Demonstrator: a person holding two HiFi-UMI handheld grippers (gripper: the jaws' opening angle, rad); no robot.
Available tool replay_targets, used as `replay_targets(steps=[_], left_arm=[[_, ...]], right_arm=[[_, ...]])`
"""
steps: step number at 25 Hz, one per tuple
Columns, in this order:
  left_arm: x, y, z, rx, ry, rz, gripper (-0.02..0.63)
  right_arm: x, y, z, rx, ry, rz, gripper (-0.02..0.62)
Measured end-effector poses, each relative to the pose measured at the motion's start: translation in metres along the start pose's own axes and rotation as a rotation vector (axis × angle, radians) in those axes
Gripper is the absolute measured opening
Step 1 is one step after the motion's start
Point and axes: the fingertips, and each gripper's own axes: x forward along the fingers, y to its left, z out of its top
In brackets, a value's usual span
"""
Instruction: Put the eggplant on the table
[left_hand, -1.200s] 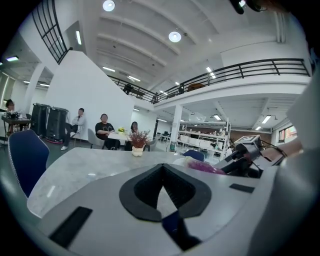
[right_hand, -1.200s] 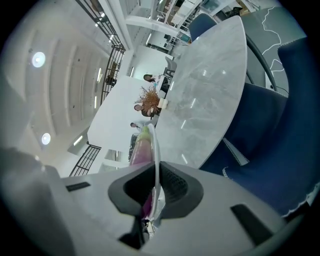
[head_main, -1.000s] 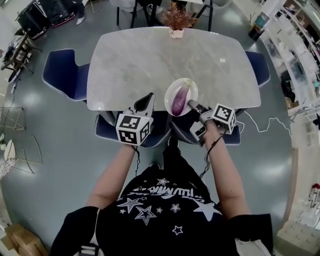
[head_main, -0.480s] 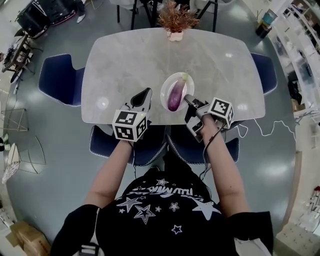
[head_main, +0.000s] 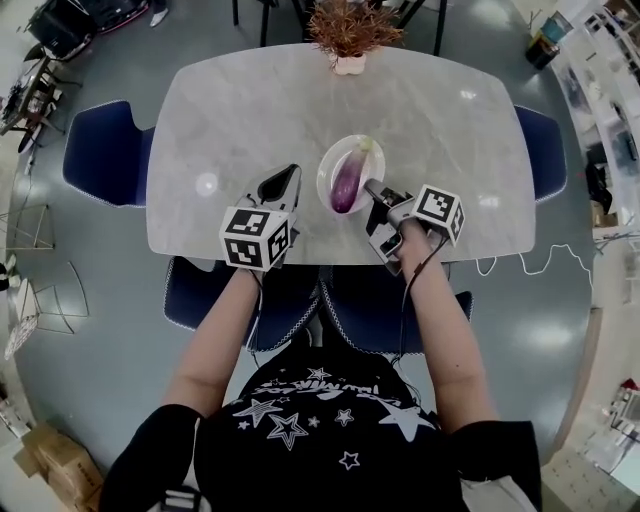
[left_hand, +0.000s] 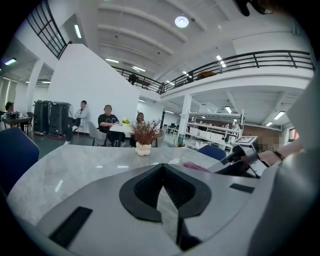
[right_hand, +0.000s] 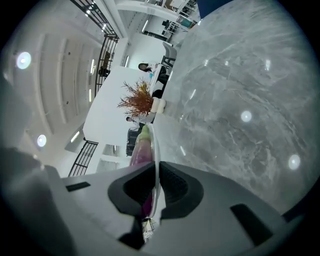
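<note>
Eggplant (head_main: 345, 183) lies on the plate (head_main: 327, 165) | your right gripper (head_main: 372, 190) is clamped on the plate's near rim | left gripper (head_main: 283, 183) is closed on nothing, just left of the plate | hold the plate level, seat it flat on the table (head_main: 250, 110), then let go.

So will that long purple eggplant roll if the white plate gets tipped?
Probably: the purple eggplant looks rounded and glossy and lies loose on the white plate, whose rim the right gripper clamps, so it may slide or roll off. It looks plump, so likely stiff.
</note>
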Motion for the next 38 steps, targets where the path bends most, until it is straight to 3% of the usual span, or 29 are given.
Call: replay_targets(steps=[10, 15, 28, 38], left_arm=[[0.045, 0.029, -0.016, -0.015, 0.06, 0.042, 0.008], [0.072, 0.039, -0.024, -0.027, 0.087, 0.063, 0.008], [0.11, 0.07, -0.046, -0.046, 0.138, 0.073, 0.008], [0.117, 0.064, -0.058, -0.09, 0.152, 0.074, 0.008]], right_arm=[[0.062, -0.013, 0.044, -0.046, 0.073, -0.041, 0.021], [0.082, -0.027, 0.065, -0.021, 0.085, -0.055, 0.021], [0.128, -0.063, 0.072, 0.011, 0.124, -0.104, 0.021], [0.129, -0.077, 0.072, -0.062, 0.15, -0.188, 0.021]])
